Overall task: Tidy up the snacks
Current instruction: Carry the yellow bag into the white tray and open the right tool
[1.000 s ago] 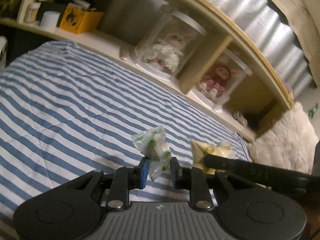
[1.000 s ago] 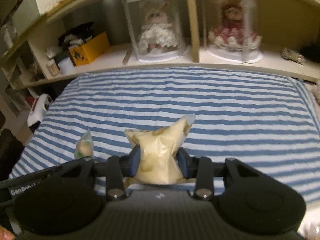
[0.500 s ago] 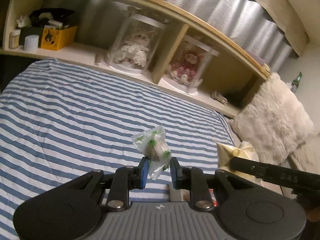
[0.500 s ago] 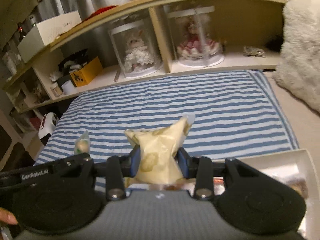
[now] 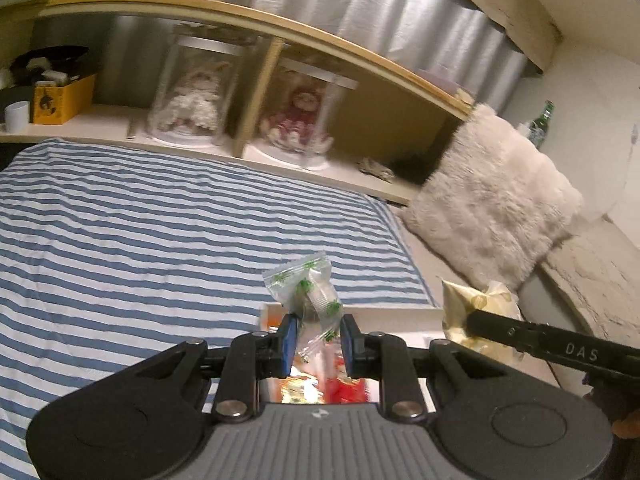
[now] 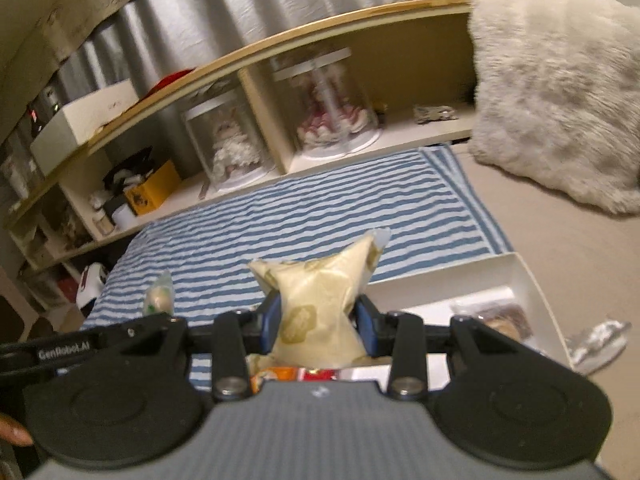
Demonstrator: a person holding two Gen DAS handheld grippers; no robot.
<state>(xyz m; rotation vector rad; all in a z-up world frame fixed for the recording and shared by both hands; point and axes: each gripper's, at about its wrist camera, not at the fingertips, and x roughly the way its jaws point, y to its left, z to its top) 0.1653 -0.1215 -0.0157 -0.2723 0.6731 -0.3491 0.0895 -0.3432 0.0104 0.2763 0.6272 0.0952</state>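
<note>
Left gripper (image 5: 316, 338) fingers pinch a clear green-printed candy wrapper (image 5: 308, 292); right gripper (image 6: 318, 320) fingers clamp a pale yellow snack pouch (image 6: 316, 312) — the white tray (image 6: 528, 280) below looks partly hidden.

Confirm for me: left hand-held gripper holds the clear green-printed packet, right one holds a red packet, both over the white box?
Not quite. The right hand-held gripper holds a pale yellow packet, not red, as the right wrist view shows. The rest stands: left hand-held gripper, clear green-printed packet, white box.
</note>
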